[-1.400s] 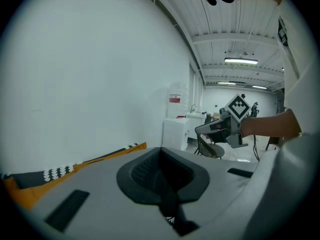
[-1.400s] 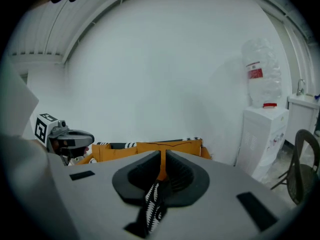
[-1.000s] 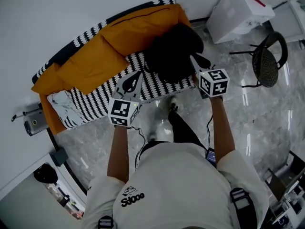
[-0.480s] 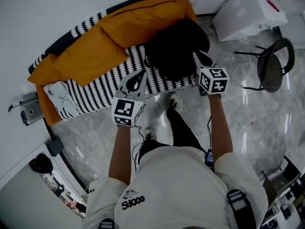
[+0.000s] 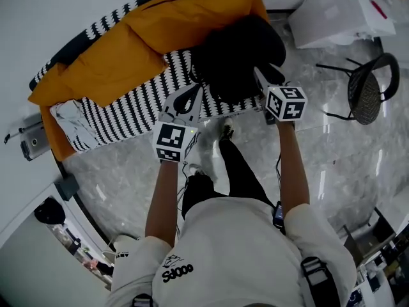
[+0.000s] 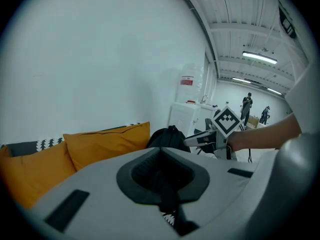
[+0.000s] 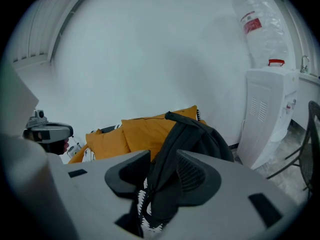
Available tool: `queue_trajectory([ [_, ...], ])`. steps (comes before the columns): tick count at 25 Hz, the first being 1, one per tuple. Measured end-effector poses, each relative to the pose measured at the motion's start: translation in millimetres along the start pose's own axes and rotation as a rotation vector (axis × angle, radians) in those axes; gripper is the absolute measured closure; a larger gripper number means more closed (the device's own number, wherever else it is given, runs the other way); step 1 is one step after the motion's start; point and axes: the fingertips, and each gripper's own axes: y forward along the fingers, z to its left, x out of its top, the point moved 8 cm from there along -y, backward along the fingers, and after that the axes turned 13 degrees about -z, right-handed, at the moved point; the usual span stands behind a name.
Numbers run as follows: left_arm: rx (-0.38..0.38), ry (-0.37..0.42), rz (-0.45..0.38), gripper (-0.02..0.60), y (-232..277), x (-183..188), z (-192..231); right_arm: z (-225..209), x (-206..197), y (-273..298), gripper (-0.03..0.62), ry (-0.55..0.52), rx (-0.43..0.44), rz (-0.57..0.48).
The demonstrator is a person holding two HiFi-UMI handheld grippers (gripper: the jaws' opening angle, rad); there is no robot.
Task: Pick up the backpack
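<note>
The black backpack [image 5: 233,56] rests on the striped sofa [image 5: 128,110], leaning on an orange cushion [image 5: 192,18]. My right gripper [image 5: 257,74] is at its right side. Its jaws have just been opening, and a black strap [image 7: 167,159] of the backpack [image 7: 205,134] runs loosely through the gap of the right gripper [image 7: 160,179]. My left gripper [image 5: 193,91] hovers over the seat just left of the backpack [image 6: 167,136]. The left gripper [image 6: 162,184] has its jaws together with nothing seen between them.
Orange cushions [image 5: 108,62] line the sofa back, and a pale cloth [image 5: 67,117] lies at its left end. A white water dispenser [image 5: 339,11] stands to the right by the wall. A black chair [image 5: 367,88] is on the marble floor nearby.
Both grippers have sunk toward the sofa seat, and the backpack has come down with them. The left gripper has edged a little closer to the backpack.
</note>
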Motion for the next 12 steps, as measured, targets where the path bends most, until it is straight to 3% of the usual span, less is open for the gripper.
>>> queue_trajectory([
  [12,-0.007,-0.034,0.053,0.56,32,-32,13,-32,-37,41,0.402,0.06,0.01,0.027],
])
